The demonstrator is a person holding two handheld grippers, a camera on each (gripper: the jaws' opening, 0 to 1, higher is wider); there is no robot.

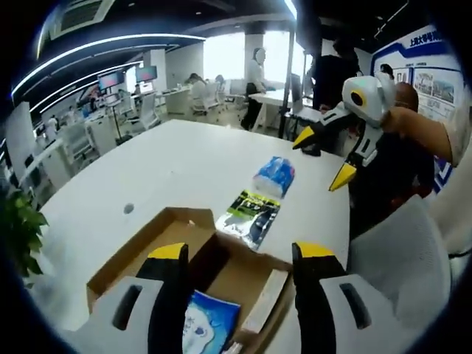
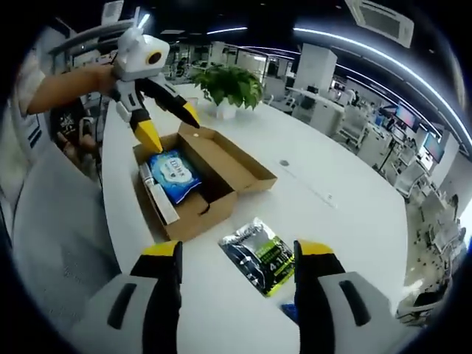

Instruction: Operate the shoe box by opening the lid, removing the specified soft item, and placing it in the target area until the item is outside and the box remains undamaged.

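Left gripper view: the plant (image 1: 16, 228) sits at the left edge. The box (image 1: 177, 247) lies open at lower centre on the table (image 1: 147, 169), lid flap folded out to the upper left. The left gripper (image 1: 240, 254) hangs over the box with its jaws spread and nothing between them. The blue pack (image 1: 210, 324) lies inside the box, at the bottom of the frame, just right of the left jaw and between the two jaws. A white insert (image 1: 262, 301) leans along the box's right wall. Beyond the box, the dark pouch (image 1: 251, 214) lies flat at centre, with a blue roll (image 1: 274, 177) just above it. The right gripper (image 1: 324, 158) is at upper right, jaws spread, empty.

Right gripper view: the left gripper (image 2: 169, 125) is at upper left, jaws spread above the box (image 2: 199, 184). The blue pack (image 2: 173, 175) lies in the box's left half, directly below those jaws; its printing is too small to read. The plant (image 2: 230, 85) stands at upper centre. The dark pouch (image 2: 259, 254) lies at lower centre between the jaws of the right gripper (image 2: 240, 254), which are spread and empty. Its green label is illegible.
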